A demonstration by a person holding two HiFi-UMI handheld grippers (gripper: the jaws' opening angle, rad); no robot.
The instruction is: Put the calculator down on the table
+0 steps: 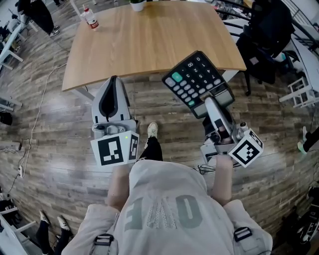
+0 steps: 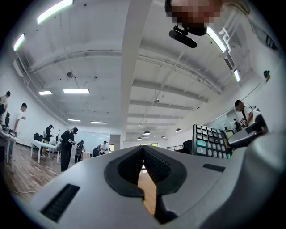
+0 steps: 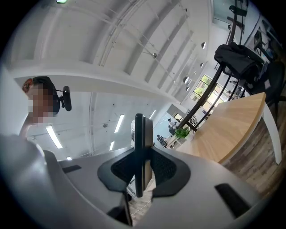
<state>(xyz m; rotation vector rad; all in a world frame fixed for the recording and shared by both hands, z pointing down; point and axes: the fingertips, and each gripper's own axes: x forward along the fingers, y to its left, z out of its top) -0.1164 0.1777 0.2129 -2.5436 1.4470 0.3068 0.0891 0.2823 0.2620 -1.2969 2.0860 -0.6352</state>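
A black calculator with grey keys and one green key hangs in the air over the near edge of the wooden table. My right gripper is shut on its display end. In the right gripper view the calculator stands edge-on between the pads of my right gripper, with the table to the right. My left gripper is held over the floor just short of the table's near edge, left of the calculator, shut and holding nothing. In the left gripper view the left gripper points level and the calculator shows at right.
A small bottle stands at the table's far left corner and a plant pot at its far edge. A black bag sits on a chair to the right of the table. My foot is on the wooden floor between the grippers.
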